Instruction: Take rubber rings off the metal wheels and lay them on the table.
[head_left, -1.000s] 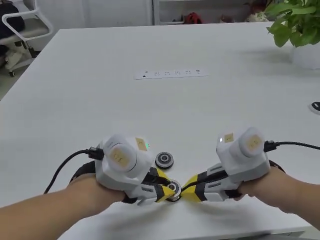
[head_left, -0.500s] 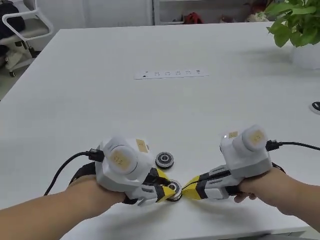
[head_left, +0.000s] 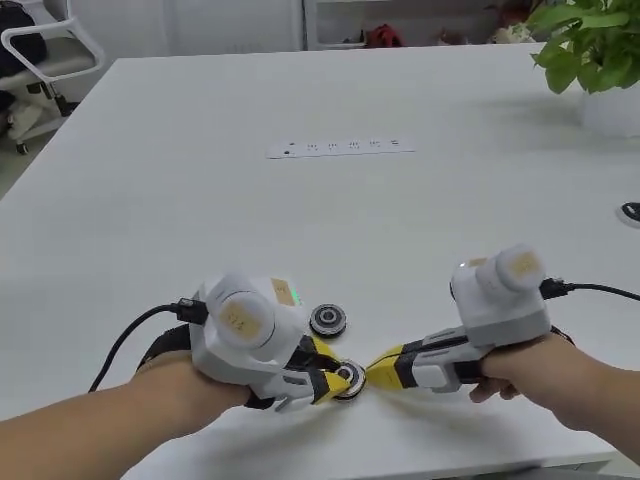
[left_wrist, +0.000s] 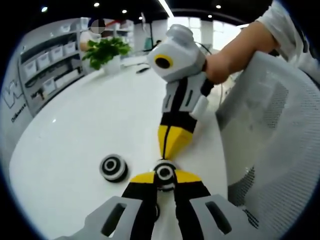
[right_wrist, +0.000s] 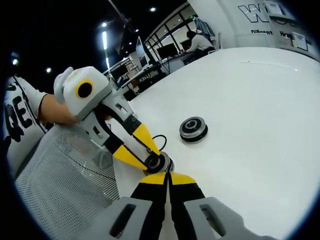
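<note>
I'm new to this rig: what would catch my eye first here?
At the near edge of the table, two grippers meet tip to tip: the left gripper is shut on a metal wheel, and the right gripper touches its rim with closed fingers. A second wheel lies alone just behind them.

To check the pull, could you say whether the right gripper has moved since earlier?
Yes; the white right gripper swung its body rightward, away from the loose round metal wheel.

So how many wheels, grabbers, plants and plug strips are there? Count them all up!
Metal wheels: 2, the held wheel and the loose wheel
Grippers: 2, the left gripper and the right gripper
Plant: 1
Power strip: 1
Total: 6
</note>
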